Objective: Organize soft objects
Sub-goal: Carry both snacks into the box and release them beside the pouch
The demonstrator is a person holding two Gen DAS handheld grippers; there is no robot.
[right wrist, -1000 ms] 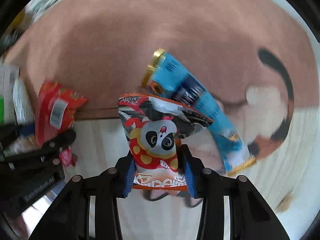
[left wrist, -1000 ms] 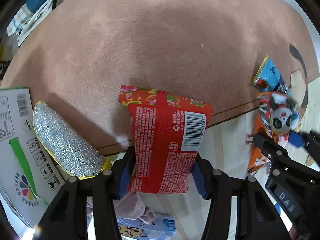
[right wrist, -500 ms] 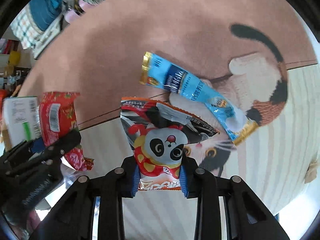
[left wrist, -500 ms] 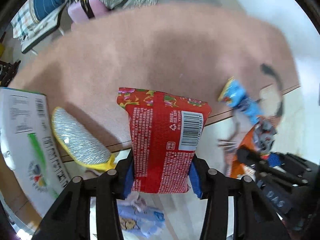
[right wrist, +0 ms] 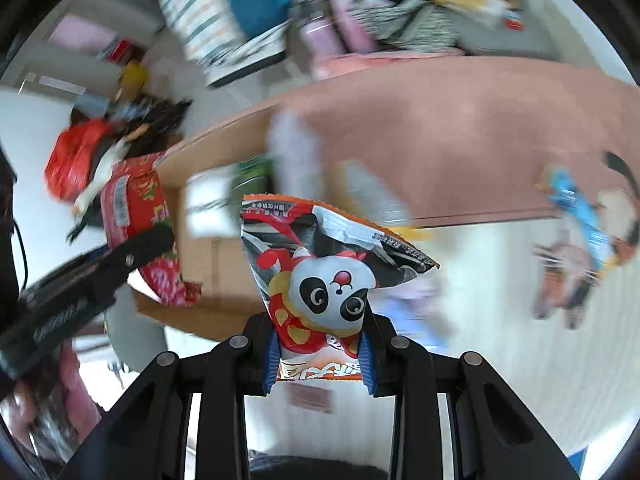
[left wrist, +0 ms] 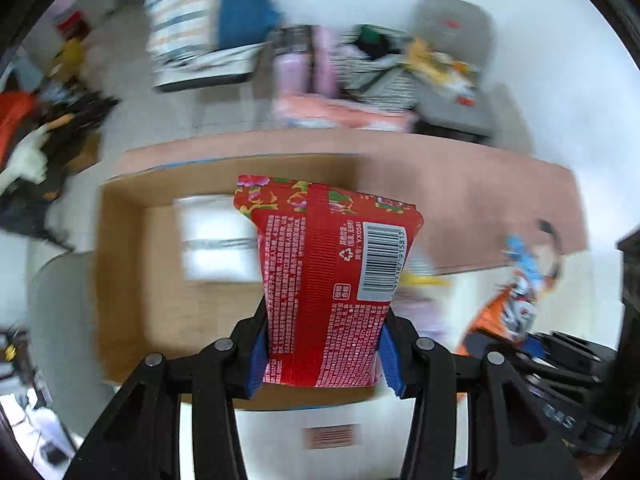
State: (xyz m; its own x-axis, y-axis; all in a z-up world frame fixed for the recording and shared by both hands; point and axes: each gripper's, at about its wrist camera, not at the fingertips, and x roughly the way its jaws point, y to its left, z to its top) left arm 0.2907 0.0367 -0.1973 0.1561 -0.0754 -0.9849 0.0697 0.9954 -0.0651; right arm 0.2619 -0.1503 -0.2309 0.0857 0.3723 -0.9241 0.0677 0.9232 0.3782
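Observation:
My left gripper (left wrist: 322, 354) is shut on a red snack bag (left wrist: 328, 280) with a barcode, held above an open cardboard box (left wrist: 160, 300). My right gripper (right wrist: 319, 354) is shut on a panda snack bag (right wrist: 324, 280), held to the right of the box (right wrist: 208, 256). The red bag (right wrist: 132, 216) and the left gripper show at the left of the right wrist view. The panda bag (left wrist: 508, 316) shows at the right of the left wrist view. A blue packet (right wrist: 576, 208) lies on the cat-pattern rug.
A white item (left wrist: 216, 240) lies inside the box. A pink carpet (right wrist: 460, 136) spreads behind it. Clutter of bags, clothes and a striped cushion (left wrist: 188, 28) lines the back. A silver-yellow sponge (right wrist: 372, 200) lies near the box, blurred.
Both grippers lifted and swung left with their bags. The cardboard box came into view under the red bag. The view is motion-blurred.

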